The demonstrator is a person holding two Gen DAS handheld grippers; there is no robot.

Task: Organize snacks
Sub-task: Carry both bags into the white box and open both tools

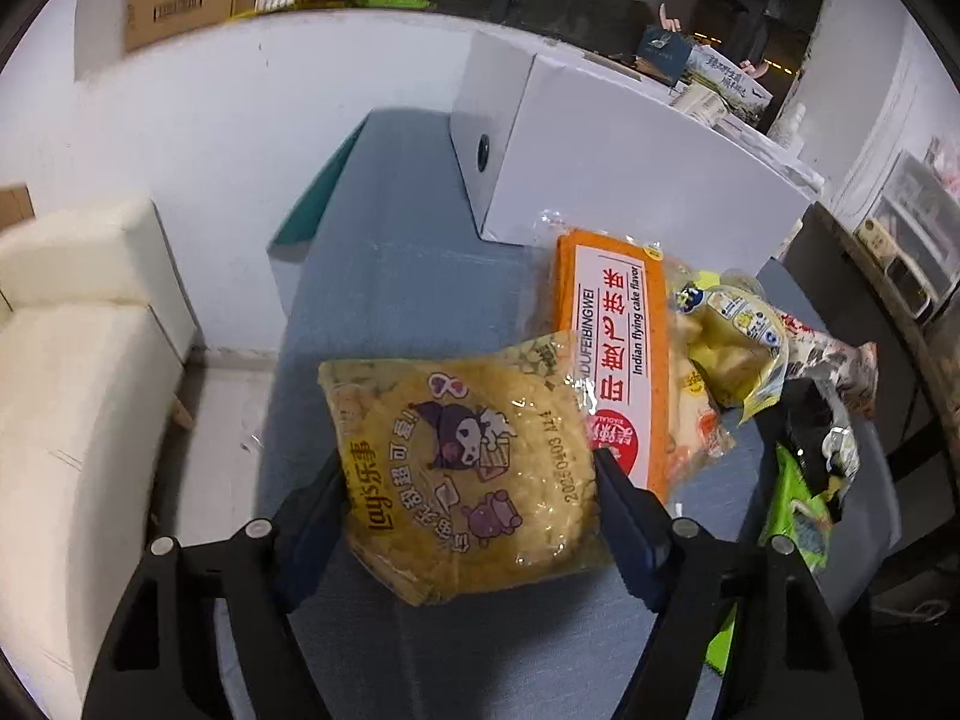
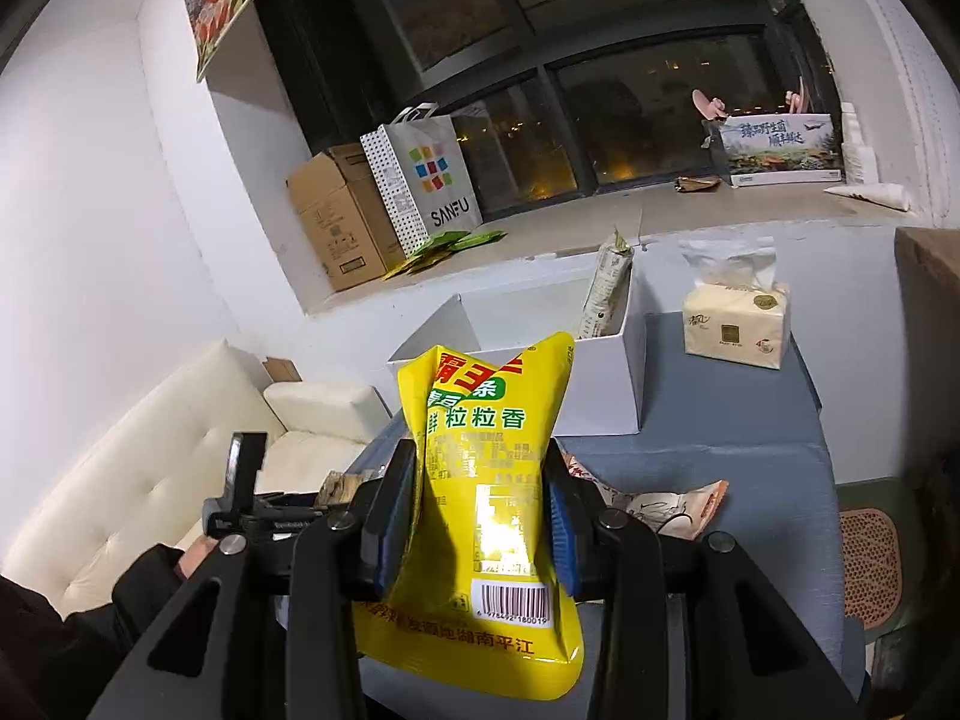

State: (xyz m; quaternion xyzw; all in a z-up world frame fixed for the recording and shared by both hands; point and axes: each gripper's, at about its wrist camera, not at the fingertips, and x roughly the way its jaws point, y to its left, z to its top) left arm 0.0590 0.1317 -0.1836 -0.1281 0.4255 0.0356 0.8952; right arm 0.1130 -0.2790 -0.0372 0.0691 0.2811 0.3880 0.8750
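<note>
Two grippers, each clamped on one snack bag. The left gripper [image 1: 471, 480] has its two blue-padded fingers pressed against the sides of a yellow Lay's chip bag [image 1: 462, 468], held just above the blue-grey table [image 1: 384, 276]. The right gripper [image 2: 480, 516] squeezes a bright yellow spicy-strip bag [image 2: 486, 480] at its waist, so the bag pinches in between the pads and flares above and below; it hangs over the near end of the same table, short of the white box [image 2: 606, 384].

In the left wrist view, one orange flying-cake packet [image 1: 612, 360] lies just beside the Lay's bag, its near end tucked behind the right finger. Past it sits a loose heap: one pale yellow packet [image 1: 732, 348], one red-and-white printed packet [image 1: 834, 354] and one green packet [image 1: 798, 516], overlapping so their edges are hard to separate; a dark, shiny wrapper among them cannot be identified.

In the right wrist view, the open white box holds one tall pale packet [image 2: 609, 288] leaning upright in its far right corner; the rest of the inside is hidden by the box wall. One pack of tissues [image 2: 735, 324] stands to the right of the box. One cartoon-printed packet [image 2: 672, 507] lies on the table behind the right finger, partly covered
</note>
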